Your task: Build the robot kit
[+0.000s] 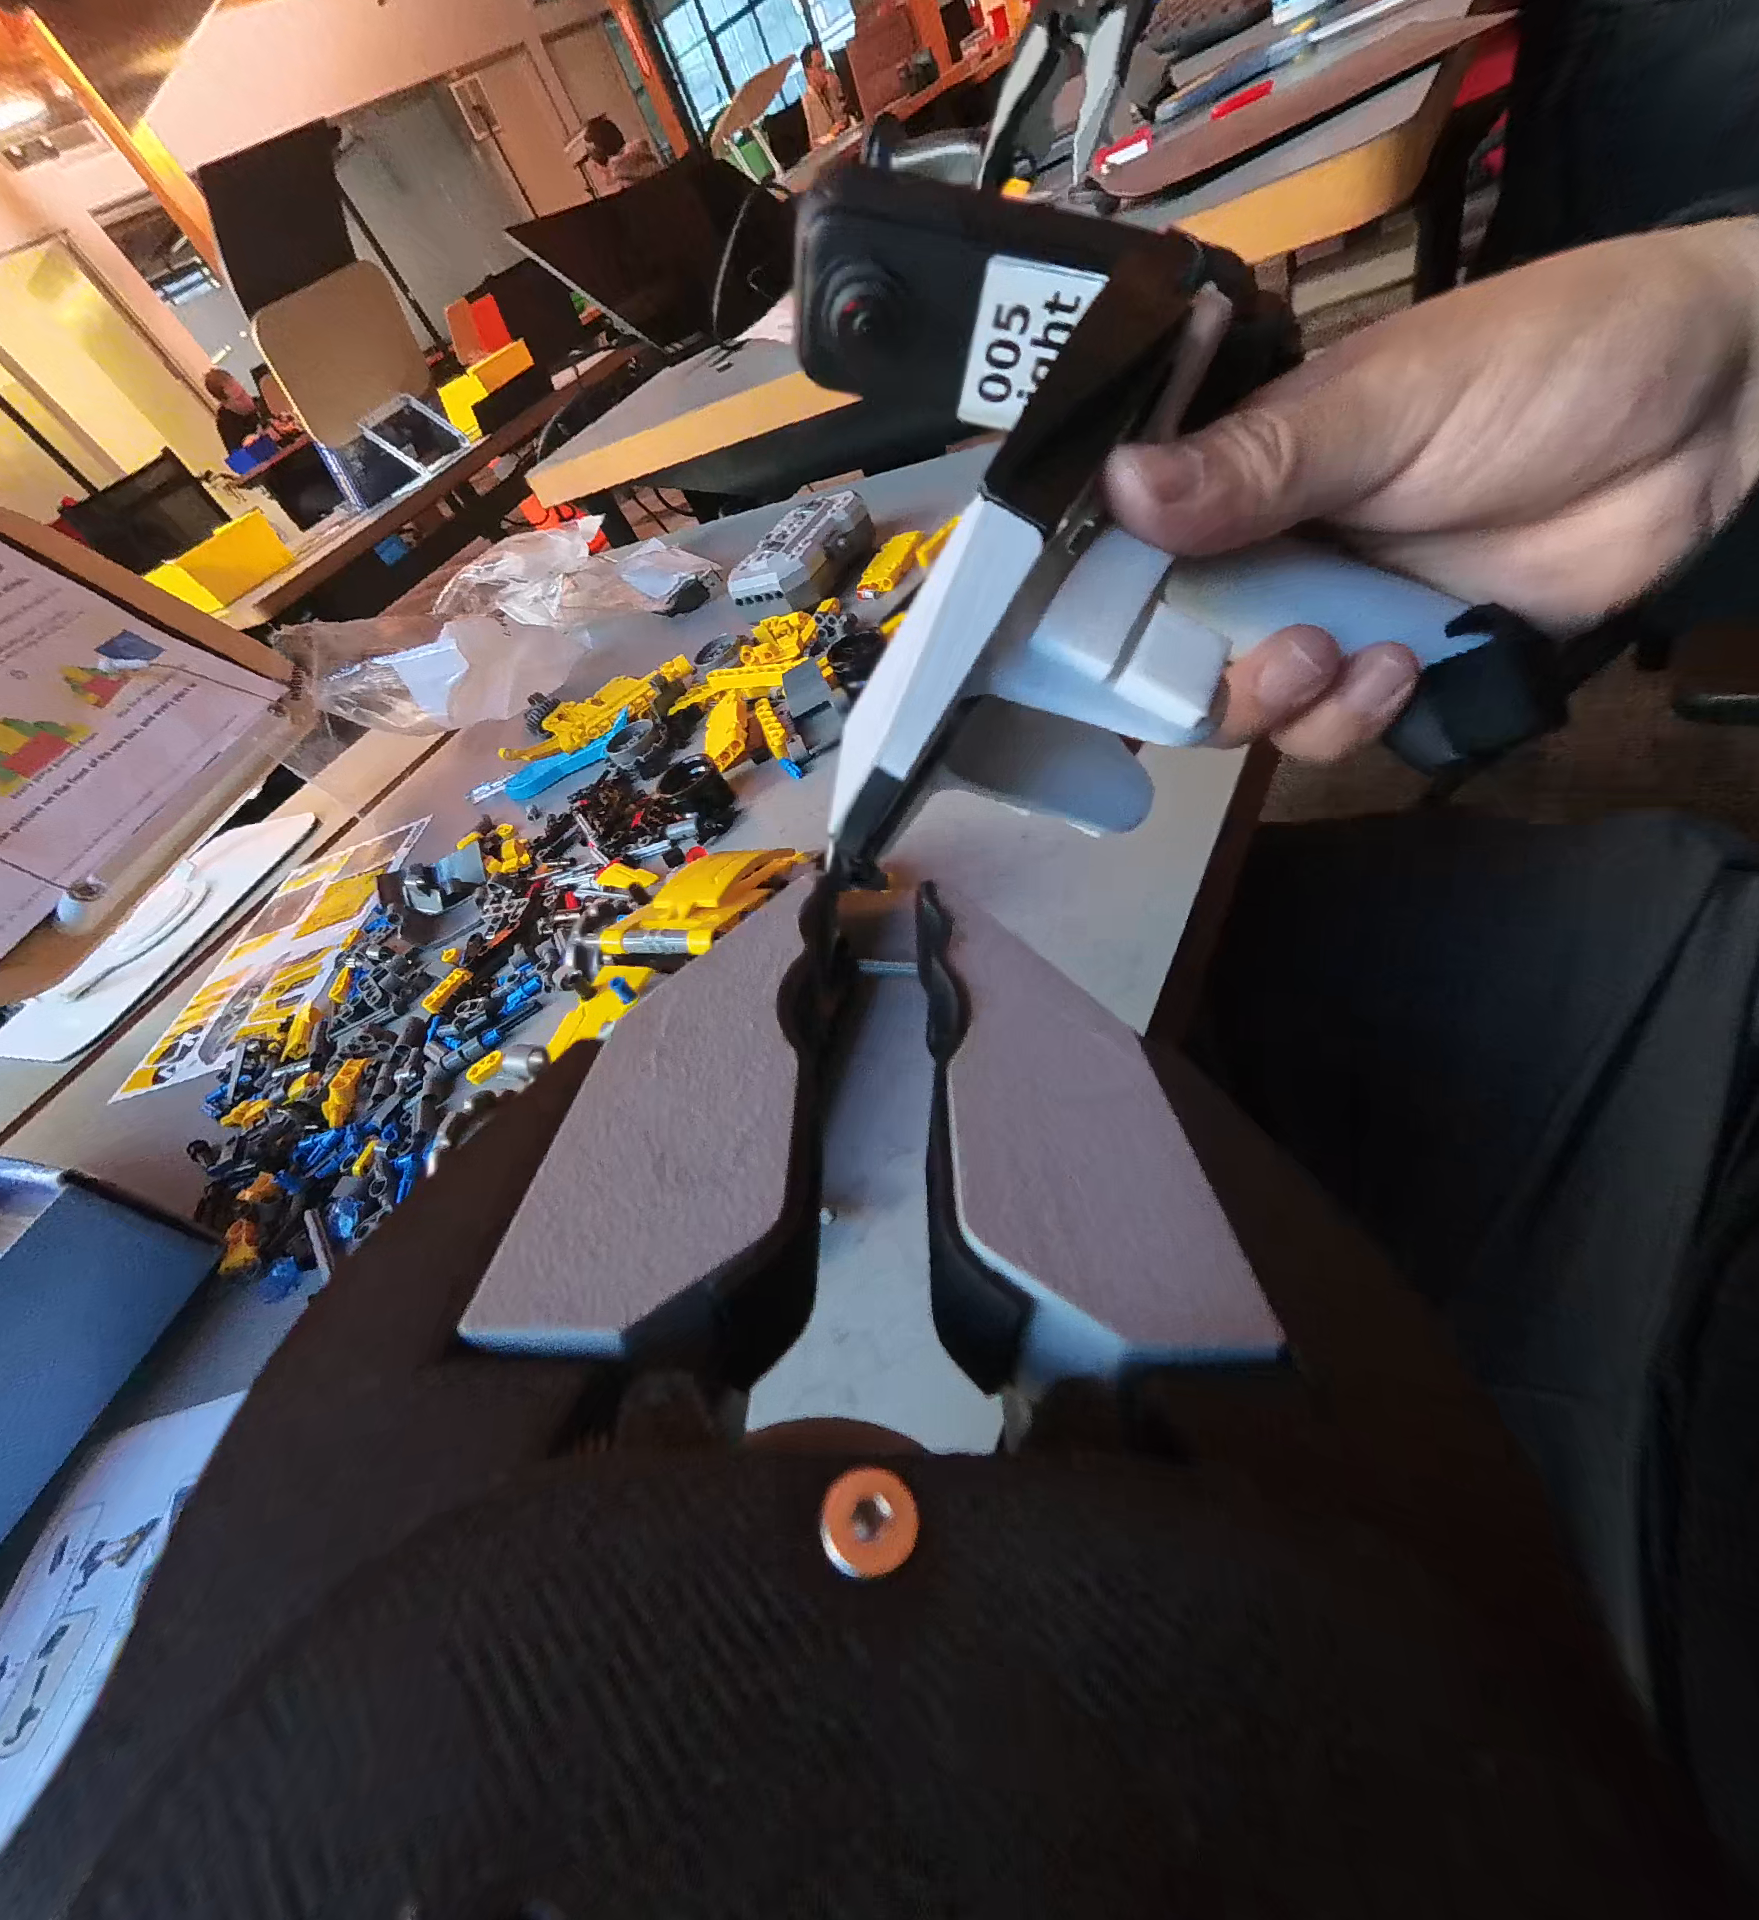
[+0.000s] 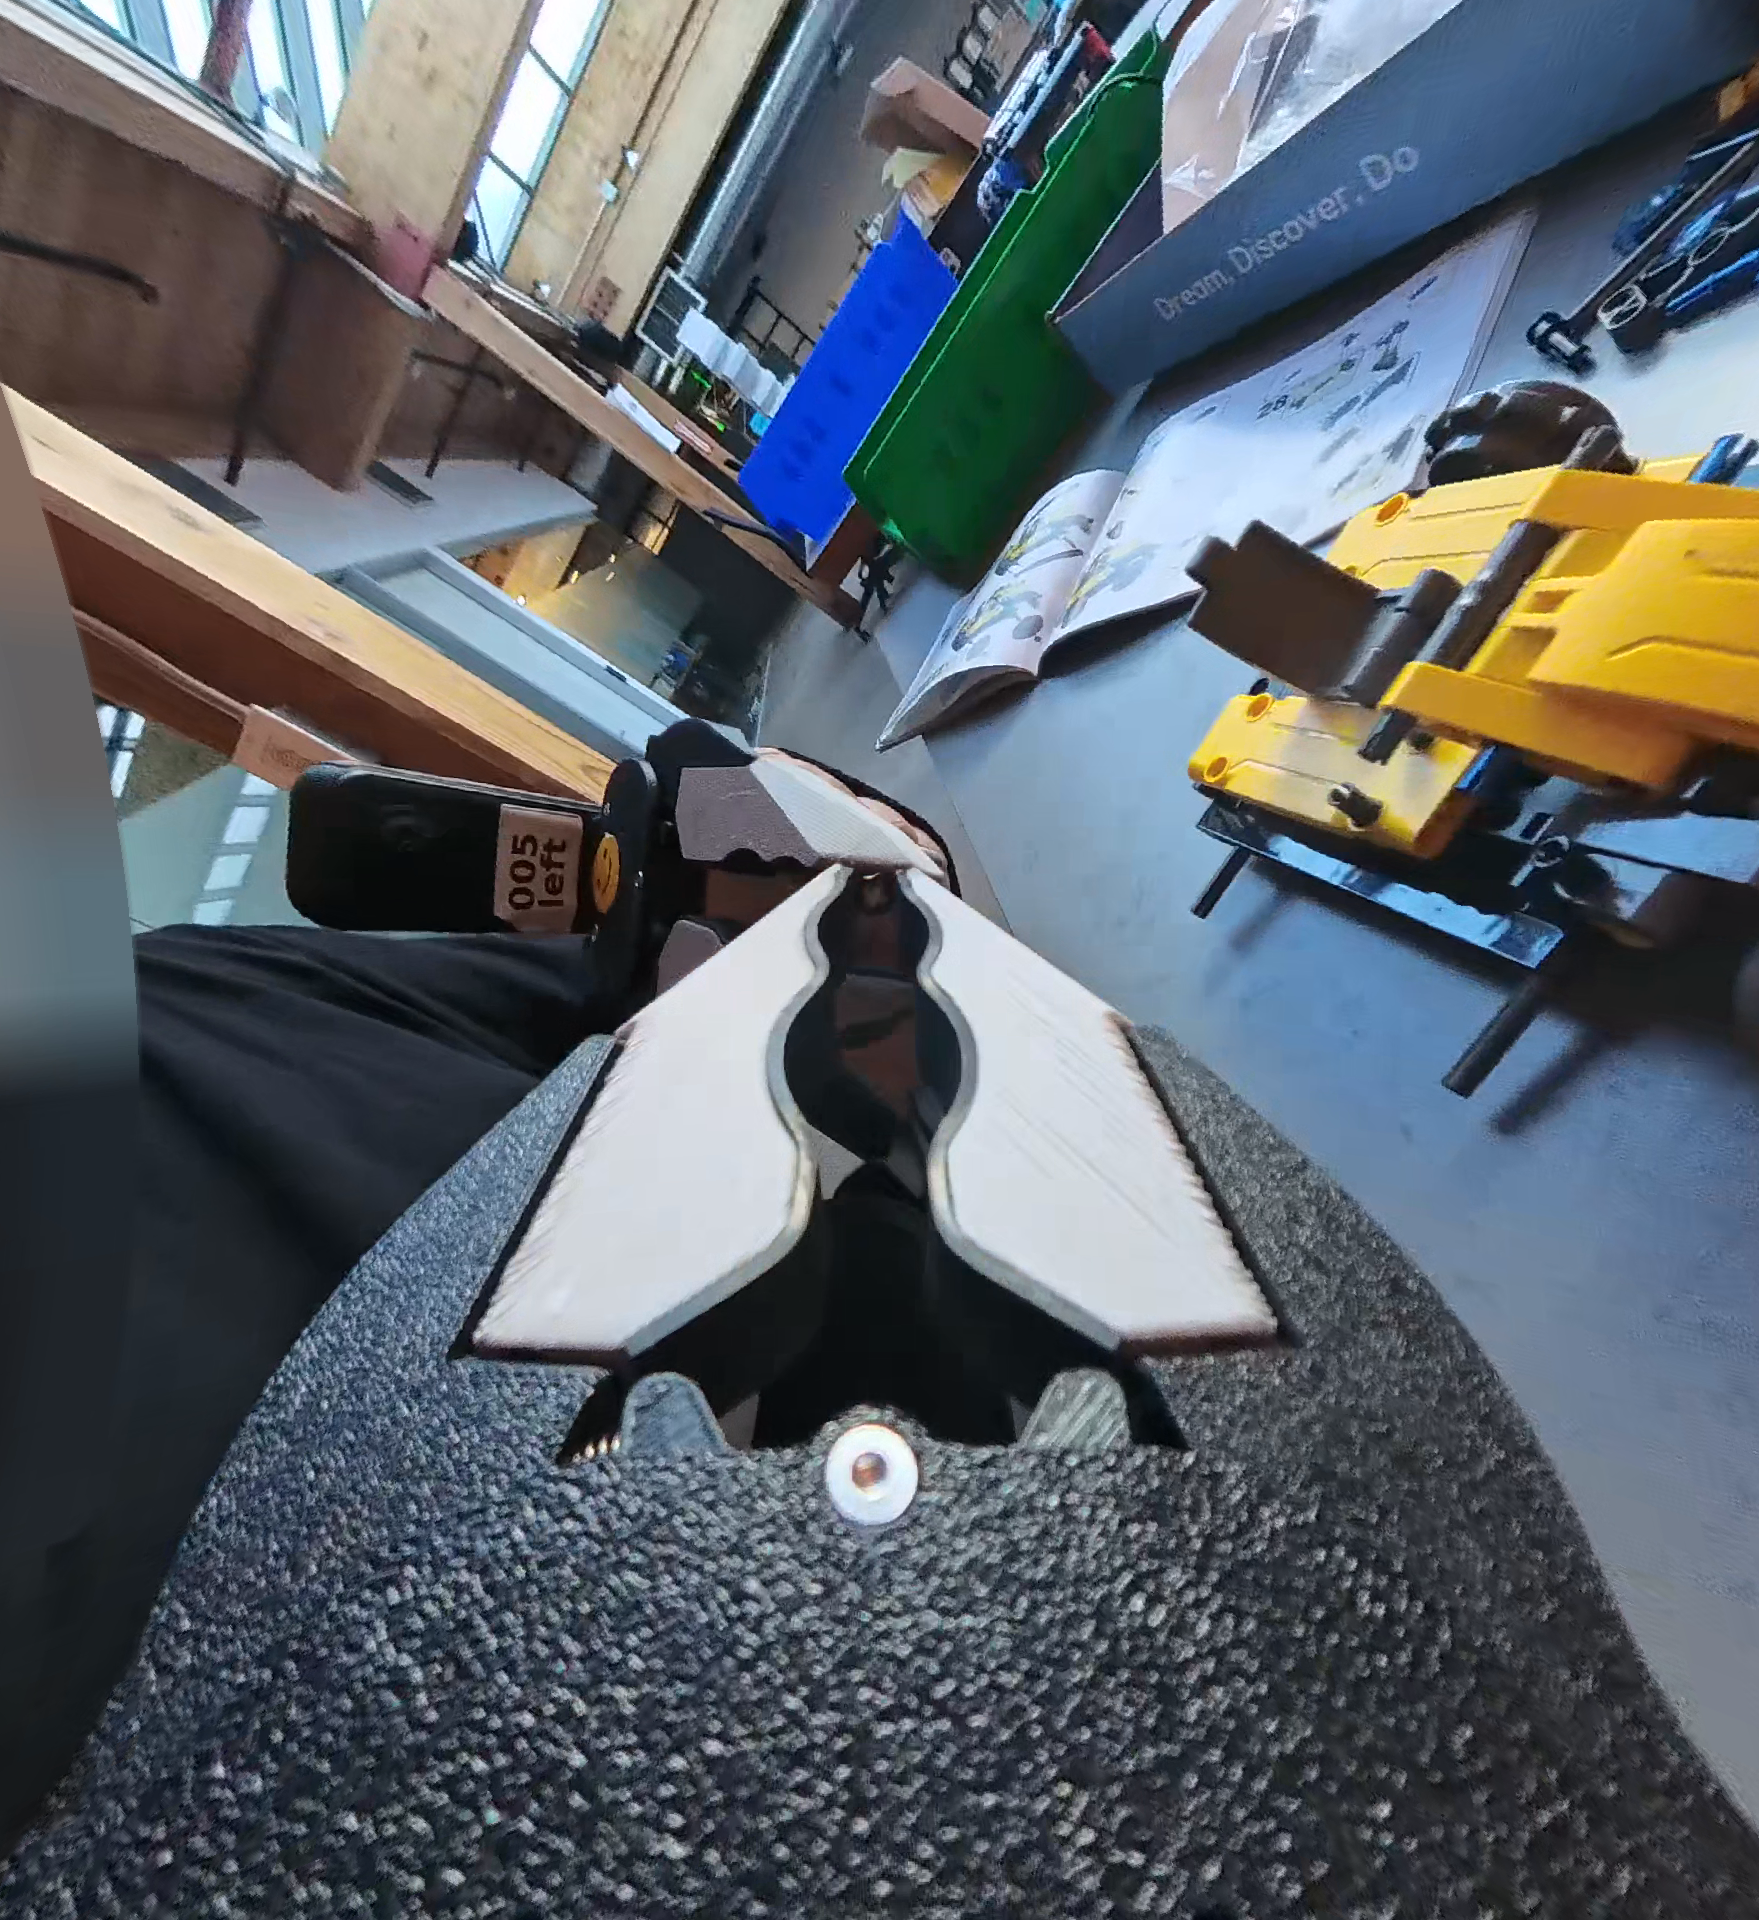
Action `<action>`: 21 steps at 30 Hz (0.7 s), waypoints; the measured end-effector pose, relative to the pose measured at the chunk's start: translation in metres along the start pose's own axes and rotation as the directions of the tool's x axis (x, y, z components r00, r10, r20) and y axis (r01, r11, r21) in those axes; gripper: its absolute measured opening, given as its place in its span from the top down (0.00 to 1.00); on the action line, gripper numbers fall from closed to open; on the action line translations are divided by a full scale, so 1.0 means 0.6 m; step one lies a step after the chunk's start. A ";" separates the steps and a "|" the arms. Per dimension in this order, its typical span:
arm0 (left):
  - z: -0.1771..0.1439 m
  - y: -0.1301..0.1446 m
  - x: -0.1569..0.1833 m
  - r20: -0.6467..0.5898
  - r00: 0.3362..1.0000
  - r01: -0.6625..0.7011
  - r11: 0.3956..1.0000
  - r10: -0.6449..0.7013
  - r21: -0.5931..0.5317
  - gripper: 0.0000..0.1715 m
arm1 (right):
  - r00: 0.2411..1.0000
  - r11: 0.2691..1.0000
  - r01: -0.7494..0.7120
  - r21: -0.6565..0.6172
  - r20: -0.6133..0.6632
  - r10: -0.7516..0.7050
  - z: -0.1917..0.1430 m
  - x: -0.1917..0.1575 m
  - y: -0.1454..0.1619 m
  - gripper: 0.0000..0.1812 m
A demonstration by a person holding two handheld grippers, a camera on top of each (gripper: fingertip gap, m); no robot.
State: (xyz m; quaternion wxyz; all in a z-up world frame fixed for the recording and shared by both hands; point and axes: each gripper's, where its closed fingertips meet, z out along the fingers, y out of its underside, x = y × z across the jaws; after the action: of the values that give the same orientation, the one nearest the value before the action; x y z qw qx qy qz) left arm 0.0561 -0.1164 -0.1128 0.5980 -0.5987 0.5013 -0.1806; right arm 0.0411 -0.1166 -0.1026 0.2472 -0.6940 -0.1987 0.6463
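- Claws meet tip to tip at the near edge of the grey desk (image 1: 1041,914), above the person's dark-clothed lap.
- Left claw (image 1: 875,914): its fingers stand slightly apart with a narrow gap between the tips; whether anything small sits between them I cannot tell.
- Right claw (image 2: 870,883): its tips are drawn almost together, wider only at the wavy middle; a tiny dark piece may be pinched at the tip, but blur hides it.
- Right hand (image 1: 1477,447) wraps the white handle of the right claw, which slants down from above to the left claw's tips.
- Loose heap of yellow, blue, black and grey building-toy parts (image 1: 459,997) lies on the desk just beyond the left claw.
- Partly built yellow model (image 2: 1540,644) with dark axles stands on the desk near the right claw.
- Open instruction booklet (image 2: 1218,488) lies flat past the model, beside a grey cardboard box (image 2: 1374,197).
- Green bin (image 2: 979,395) and blue bin (image 2: 854,384) stand behind the booklet.
- Clear plastic bags (image 1: 501,613) lie at the desk's far side.
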 end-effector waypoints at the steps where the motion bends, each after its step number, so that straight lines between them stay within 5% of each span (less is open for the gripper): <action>1: -0.001 -0.001 -0.003 0.006 1.000 0.007 1.000 -0.007 0.005 0.94 | 1.000 1.000 -0.007 0.003 0.001 0.007 0.001 0.001 0.001 0.96; 10: 0.002 0.008 -0.008 0.034 0.999 0.004 1.000 -0.003 -0.018 0.97 | 1.000 1.000 -0.026 0.013 -0.001 0.026 0.008 0.007 0.007 0.96; 21: 0.021 0.048 -0.014 0.069 0.997 0.030 0.990 -0.021 -0.134 0.98 | 0.985 0.999 0.048 0.001 -0.165 -0.047 0.008 0.056 0.012 0.96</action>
State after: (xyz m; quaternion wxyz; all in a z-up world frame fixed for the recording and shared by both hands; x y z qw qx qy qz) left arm 0.0515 -0.0967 -0.1383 0.5702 -0.6501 0.4841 -0.1337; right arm 0.0387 -0.1021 -0.1343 0.2796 -0.7398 -0.1925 0.5810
